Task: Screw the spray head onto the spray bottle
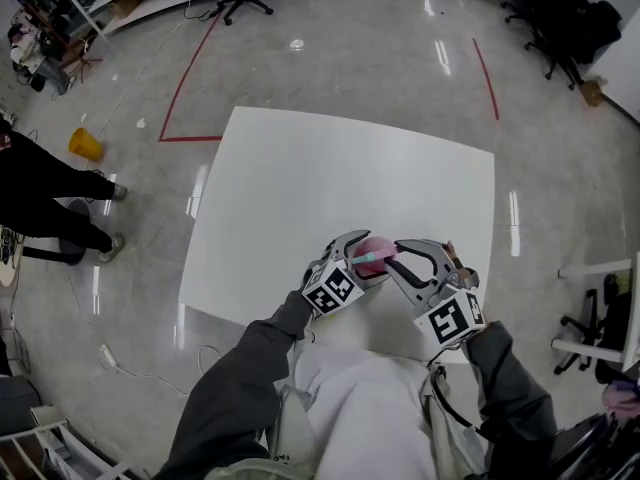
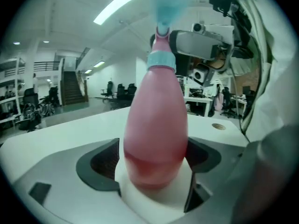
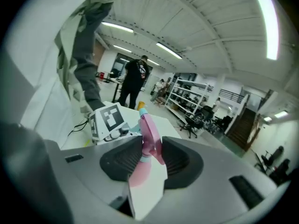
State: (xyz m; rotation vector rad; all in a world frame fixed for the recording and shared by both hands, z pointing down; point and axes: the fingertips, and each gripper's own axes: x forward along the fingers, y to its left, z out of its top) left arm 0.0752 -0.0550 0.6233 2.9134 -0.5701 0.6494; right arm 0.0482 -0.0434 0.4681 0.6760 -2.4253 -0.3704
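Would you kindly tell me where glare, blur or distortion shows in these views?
Head view: lamp glare streaks the floor, table edges bow. Left gripper view: spray bottle fairly sharp, spray head smeared by blur. Right gripper view: ceiling light blown out, corners dark.

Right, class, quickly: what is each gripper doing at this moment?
Left gripper: closed on the pink spray bottle, around its body.
Right gripper: closed on the pink spray head at the bottle's top.
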